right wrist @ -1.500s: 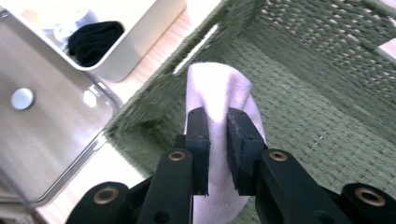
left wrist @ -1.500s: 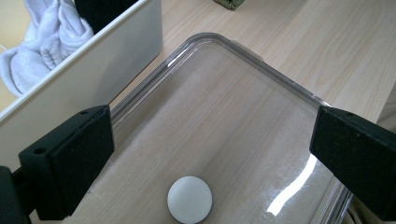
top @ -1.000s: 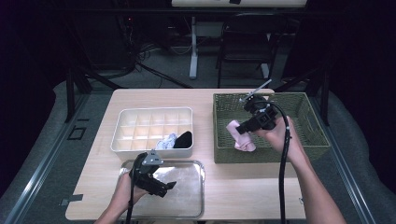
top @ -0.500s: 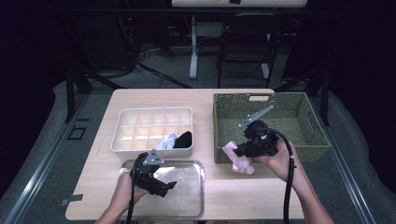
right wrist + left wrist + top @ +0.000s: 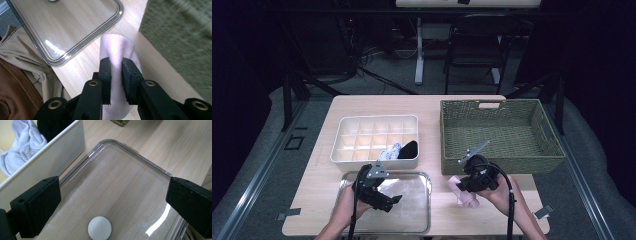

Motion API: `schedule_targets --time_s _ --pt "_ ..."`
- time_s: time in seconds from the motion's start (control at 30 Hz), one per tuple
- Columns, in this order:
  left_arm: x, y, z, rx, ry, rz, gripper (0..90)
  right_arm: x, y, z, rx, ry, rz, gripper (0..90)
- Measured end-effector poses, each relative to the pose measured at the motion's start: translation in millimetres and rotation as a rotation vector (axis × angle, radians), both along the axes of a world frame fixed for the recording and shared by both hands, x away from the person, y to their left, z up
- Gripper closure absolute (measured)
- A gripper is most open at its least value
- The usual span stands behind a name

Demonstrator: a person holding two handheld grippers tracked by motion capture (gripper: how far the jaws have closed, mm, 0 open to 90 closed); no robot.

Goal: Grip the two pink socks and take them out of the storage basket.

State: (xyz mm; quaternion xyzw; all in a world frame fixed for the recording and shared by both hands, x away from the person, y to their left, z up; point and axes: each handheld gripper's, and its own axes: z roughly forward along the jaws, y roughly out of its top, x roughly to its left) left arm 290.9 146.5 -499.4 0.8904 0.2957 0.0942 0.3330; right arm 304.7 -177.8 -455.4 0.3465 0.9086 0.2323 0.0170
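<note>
A pink cloth (image 5: 464,192) is being carried by the right gripper (image 5: 473,182), whose jaws are clamped on a fold of it (image 5: 117,75). A second ago the cloth was being held inside the basket (image 5: 499,135); half a second ago it was being lifted over the basket's near wall; now it is being lowered onto the tabletop (image 5: 377,107) just in front of that wall, near the front edge and just right of the tray (image 5: 422,220). The unloading step therefore seems to be nearly done, and the cloth is probably being brought down for laying out before sorting into the divided box (image 5: 374,120), though that is a judgement. The cloth is hanging as a folded strip, its long axis running from the jaws down and toward the front edge; whether its free end is touching the wood cannot be told. The left gripper (image 5: 387,200) is being held over the tray, its jaws standing wide apart with nothing between them (image 5: 107,195).
</note>
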Motion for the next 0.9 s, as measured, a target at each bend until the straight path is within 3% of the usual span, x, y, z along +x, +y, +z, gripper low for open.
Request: schedule_targets --time_s 0.23,0.27,0.33,0.57,0.77,0.9 --pt "0.3 -2.6 -1.5 0.01 0.005 -0.002 0.1 0.7 3.8 -31.4 -0.031 0.03 -0.012 78.4" --pt "0.1 -3.1 -1.6 0.009 0.007 -0.002 0.1 1.7 4.1 -35.7 -0.07 0.034 -0.013 78.3" --pt "0.1 -3.7 -1.1 0.017 0.004 -0.01 0.1 2.5 3.8 -42.0 -0.067 0.035 -0.026 77.4" --pt "-1.0 -1.7 2.8 0.003 -0.007 -0.002 0.1 6.9 0.4 -59.2 -0.093 0.052 -0.059 65.7" --pt "0.0 -3.1 1.1 -0.005 0.004 -0.002 0.1 -0.1 -5.1 -55.3 -0.036 0.032 -0.06 78.3" --pt "2.7 -10.6 -0.9 -0.001 0.013 -0.008 0.1 0.1 -2.1 -72.7 -0.08 0.06 -0.061 79.9"
